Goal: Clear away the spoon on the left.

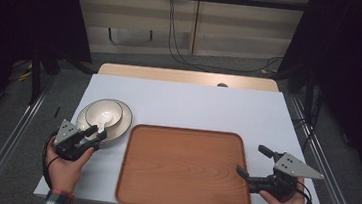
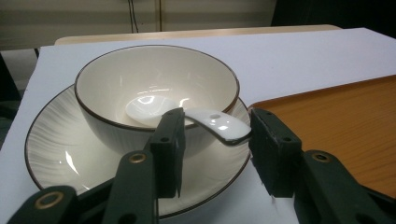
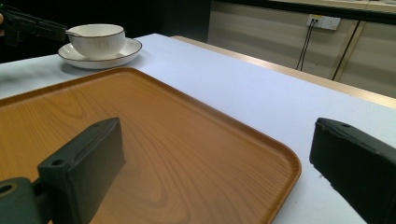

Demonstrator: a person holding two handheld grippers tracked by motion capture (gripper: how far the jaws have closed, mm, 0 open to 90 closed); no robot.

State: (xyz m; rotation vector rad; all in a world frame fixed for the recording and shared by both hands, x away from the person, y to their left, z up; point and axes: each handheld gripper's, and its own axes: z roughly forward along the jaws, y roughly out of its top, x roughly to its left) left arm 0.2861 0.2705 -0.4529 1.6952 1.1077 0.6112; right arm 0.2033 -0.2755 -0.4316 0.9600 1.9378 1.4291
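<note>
White worktop [image 1: 194,103] under dim light: wooden tray [image 1: 185,167] centre, bowl [image 1: 103,112] on plate [image 1: 121,126] at ten o'clock. Left tongs [image 2: 215,149] gape around the spoon [image 2: 205,121] handle; right tongs [image 3: 210,172] hang open. A glancing pinch might flick the glossy spoon out.

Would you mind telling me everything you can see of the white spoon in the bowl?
The spoon is a glossy white soup spoon, ceramic by its look, with a small hole near the handle's end. Its scoop lies inside the cream bowl, and its short curved handle leans over the dark rim towards the left gripper. The handle's tip sits between that gripper's open jaws; whether the left jaw touches it is unclear.
</note>
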